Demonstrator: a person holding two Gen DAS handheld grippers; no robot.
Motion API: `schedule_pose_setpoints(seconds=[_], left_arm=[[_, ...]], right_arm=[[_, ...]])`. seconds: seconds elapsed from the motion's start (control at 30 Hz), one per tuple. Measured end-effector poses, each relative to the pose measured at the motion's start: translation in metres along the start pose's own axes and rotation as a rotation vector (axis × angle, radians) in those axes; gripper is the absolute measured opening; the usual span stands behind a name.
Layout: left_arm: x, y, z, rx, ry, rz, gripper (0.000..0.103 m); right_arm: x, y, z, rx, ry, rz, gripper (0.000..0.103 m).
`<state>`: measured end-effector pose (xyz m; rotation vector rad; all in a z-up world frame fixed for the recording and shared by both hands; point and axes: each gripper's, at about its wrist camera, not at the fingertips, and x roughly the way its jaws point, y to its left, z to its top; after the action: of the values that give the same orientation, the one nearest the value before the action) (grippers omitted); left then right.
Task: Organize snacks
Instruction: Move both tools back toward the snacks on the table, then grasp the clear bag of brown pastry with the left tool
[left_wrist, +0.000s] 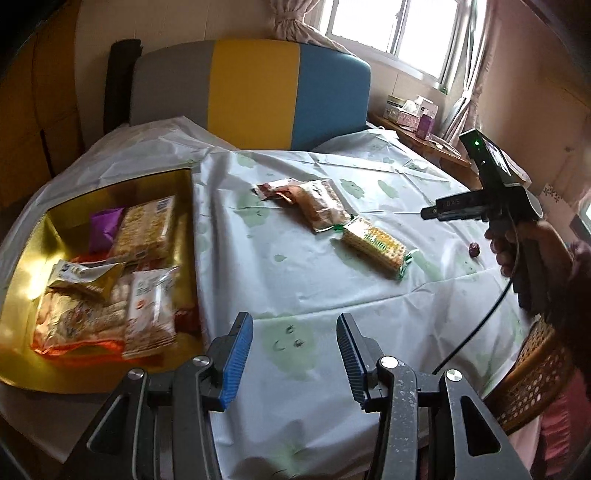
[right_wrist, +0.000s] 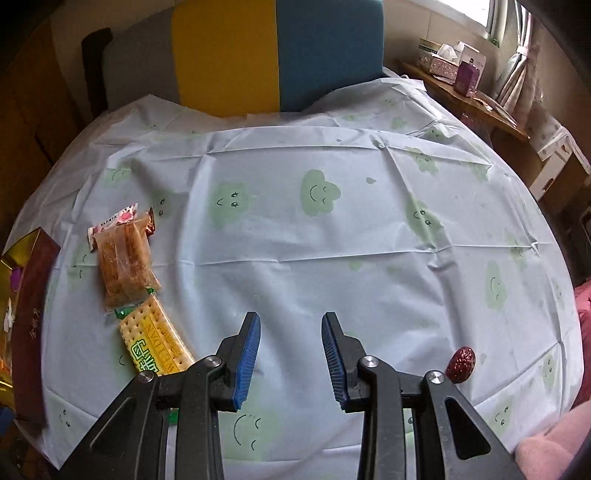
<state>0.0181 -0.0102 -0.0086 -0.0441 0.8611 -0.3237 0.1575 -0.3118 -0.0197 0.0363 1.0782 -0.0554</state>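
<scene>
Left claw (left_wrist: 293, 360) jaws apart, empty, over bench (left_wrist: 314, 288). Right claw (right_wrist: 291, 362) jaws apart, empty. Gold box (left_wrist: 184, 206) left of left claw, snack packets (left_wrist: 147, 299) inside. Cracker pack (right_wrist: 153, 341) just left of right claw; brown snack pack (right_wrist: 123, 264) touching beyond. Red date (right_wrist: 461, 363) just right.

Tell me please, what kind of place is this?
Probably a room in a home, likely a dining corner. A table with a cloud-print tablecloth holds snack packets, a curtained window lets in daylight, and a wooden side shelf carries tissue boxes.
</scene>
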Motion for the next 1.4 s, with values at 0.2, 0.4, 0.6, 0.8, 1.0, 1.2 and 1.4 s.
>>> schedule_pose_setpoints(seconds=[0.2,0.4,0.6,0.8,1.0,1.2,1.4], left_arm=[[0.021,-0.009,0.026,-0.052,0.046,-0.013,0.060],[0.054,-0.012,0.061,-0.098,0.088,0.017,0.067],[0.097,-0.017,0.104,-0.152,0.135,0.020,0.074],[0.138,-0.024,0.127,-0.182,0.179,0.048,0.075],[0.168,-0.039,0.140,-0.138,0.194,0.105,0.081],[0.202,-0.052,0.148,-0.096,0.224,0.189,0.081],[0.207,-0.047,0.143,-0.064,0.186,0.147,0.045]], right_arm=[[0.002,0.009,-0.002,-0.034,0.014,0.019,0.035],[0.001,0.017,-0.003,-0.067,0.003,0.008,0.035],[-0.005,0.010,0.000,-0.033,-0.019,0.011,0.035],[-0.002,0.000,0.002,0.010,0.000,0.001,0.035],[-0.003,-0.002,0.003,0.019,0.004,0.004,0.035],[-0.005,-0.005,0.004,0.035,-0.001,0.032,0.035],[-0.004,-0.004,0.005,0.028,0.000,0.033,0.036]])
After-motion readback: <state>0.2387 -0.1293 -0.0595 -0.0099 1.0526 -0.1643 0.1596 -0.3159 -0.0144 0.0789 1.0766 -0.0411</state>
